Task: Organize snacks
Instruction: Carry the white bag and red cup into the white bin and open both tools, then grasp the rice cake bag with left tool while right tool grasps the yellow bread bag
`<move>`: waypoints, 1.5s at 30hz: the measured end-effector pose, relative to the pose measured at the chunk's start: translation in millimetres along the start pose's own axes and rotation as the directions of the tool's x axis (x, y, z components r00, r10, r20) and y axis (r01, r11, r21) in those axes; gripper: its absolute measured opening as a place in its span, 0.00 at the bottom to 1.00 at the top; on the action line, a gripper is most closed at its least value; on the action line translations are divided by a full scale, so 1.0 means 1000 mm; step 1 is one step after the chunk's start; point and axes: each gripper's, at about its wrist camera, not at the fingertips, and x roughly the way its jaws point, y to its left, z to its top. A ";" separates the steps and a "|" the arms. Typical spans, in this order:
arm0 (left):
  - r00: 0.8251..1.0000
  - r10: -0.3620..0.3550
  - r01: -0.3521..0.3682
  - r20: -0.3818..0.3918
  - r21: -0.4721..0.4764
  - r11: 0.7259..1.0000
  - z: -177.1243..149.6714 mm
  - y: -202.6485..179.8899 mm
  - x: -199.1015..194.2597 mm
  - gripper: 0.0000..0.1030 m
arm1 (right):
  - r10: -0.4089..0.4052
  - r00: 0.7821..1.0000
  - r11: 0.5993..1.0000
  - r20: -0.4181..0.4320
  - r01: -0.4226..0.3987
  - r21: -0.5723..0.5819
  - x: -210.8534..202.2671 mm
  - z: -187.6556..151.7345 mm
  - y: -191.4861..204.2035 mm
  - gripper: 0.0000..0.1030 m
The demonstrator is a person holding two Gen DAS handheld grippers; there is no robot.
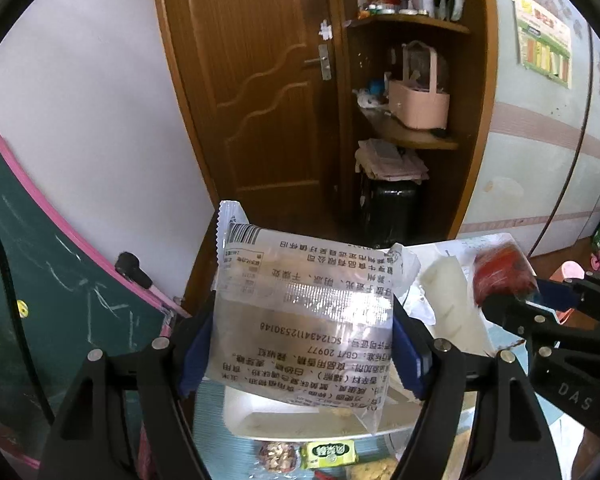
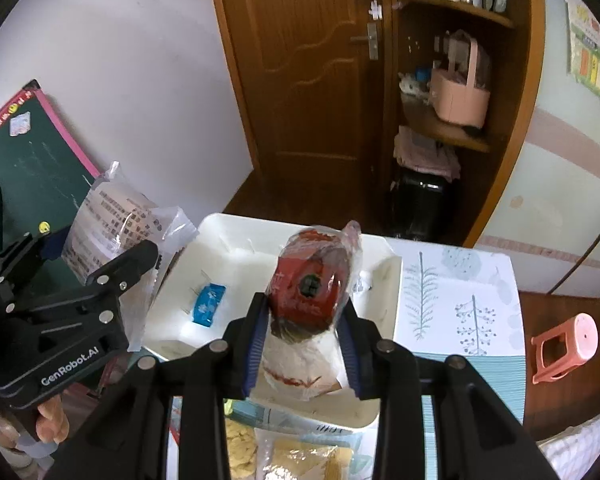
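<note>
My left gripper (image 1: 302, 340) is shut on a clear snack packet with black print (image 1: 300, 312), held up above the white tray (image 1: 240, 412). The packet also shows in the right wrist view (image 2: 112, 216) at the left. My right gripper (image 2: 304, 320) is shut on a red and white wrapped snack (image 2: 310, 292), held over the white tray (image 2: 240, 248). That snack shows blurred in the left wrist view (image 1: 500, 276). A small blue packet (image 2: 208, 304) lies in the tray.
Loose snacks lie on the table's near side: a green packet (image 1: 330, 454), a nut snack (image 1: 278, 456), yellow cracker bags (image 2: 300, 456). A chalkboard (image 1: 40, 300) leans at left. A pink stool (image 2: 564, 344) stands right of the table. A door and shelves stand behind.
</note>
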 end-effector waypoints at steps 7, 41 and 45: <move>0.994 -0.079 0.072 -0.075 -0.088 0.993 -0.005 0.008 0.038 0.92 | 0.019 0.999 0.996 -0.033 -0.016 0.090 0.021 -0.003 -0.022 0.55; 0.999 -0.029 0.029 0.015 0.022 0.999 -0.041 -0.018 -0.089 0.96 | 0.020 0.998 0.998 0.055 -0.023 0.052 -0.089 -0.058 -0.023 0.55; 0.999 -0.051 0.051 0.017 0.018 0.999 -0.051 -0.020 -0.105 0.96 | 0.024 0.997 0.999 0.070 -0.027 0.041 -0.104 -0.072 -0.022 0.61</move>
